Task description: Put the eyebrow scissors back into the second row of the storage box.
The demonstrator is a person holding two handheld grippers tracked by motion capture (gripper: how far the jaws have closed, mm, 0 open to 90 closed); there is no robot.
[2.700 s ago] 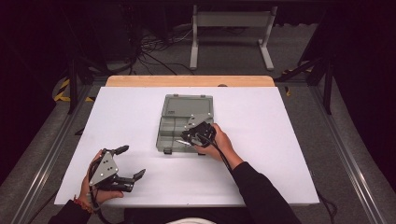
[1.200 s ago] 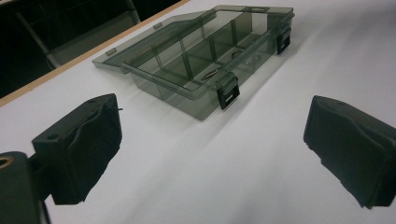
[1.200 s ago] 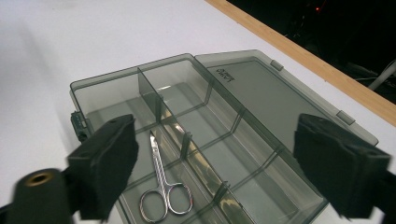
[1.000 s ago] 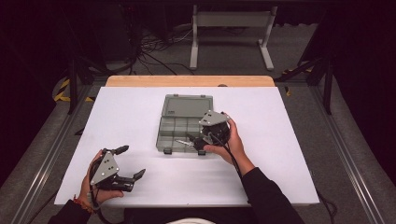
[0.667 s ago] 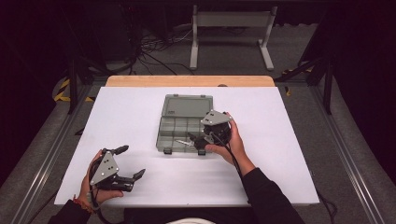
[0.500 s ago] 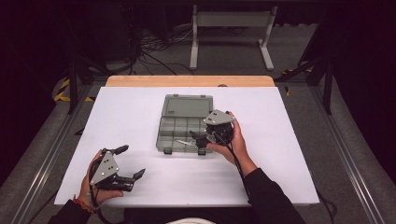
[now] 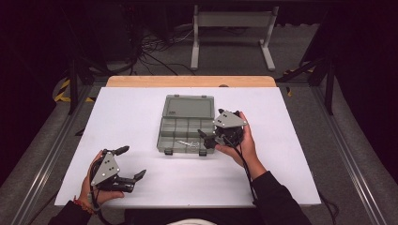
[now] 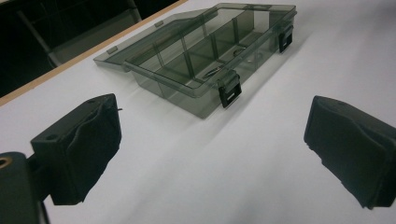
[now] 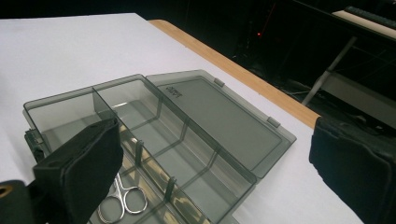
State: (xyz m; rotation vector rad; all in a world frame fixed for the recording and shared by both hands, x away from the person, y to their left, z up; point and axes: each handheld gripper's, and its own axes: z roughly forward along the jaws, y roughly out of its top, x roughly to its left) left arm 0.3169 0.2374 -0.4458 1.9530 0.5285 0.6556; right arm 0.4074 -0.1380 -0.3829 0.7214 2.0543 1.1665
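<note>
An open grey compartment box (image 7: 174,125) lies mid-table with its lid (image 7: 187,105) flat behind it. Small silver scissors (image 7: 187,143) rest in a front compartment. My right gripper (image 7: 211,124) hovers at the box's right end, open, with nothing between its jaws. In the right gripper view the scissors (image 9: 122,198) lie just past the left jaw, and the right gripper (image 9: 217,177) looks along the box (image 9: 154,116). My left gripper (image 7: 132,162) rests near the front left of the table, open and empty. The left gripper (image 8: 215,154) faces the box (image 8: 210,51) from a distance.
The white table top (image 7: 131,117) has a wooden strip (image 7: 187,81) along its far edge. Dark floor, cables and a metal stand (image 7: 232,33) lie beyond it. Metal rails run along both sides of the table.
My right gripper has drawn back to the right, from over the box's front compartments to its right end. The scissors now show uncovered in the box. The left gripper has stayed put.
</note>
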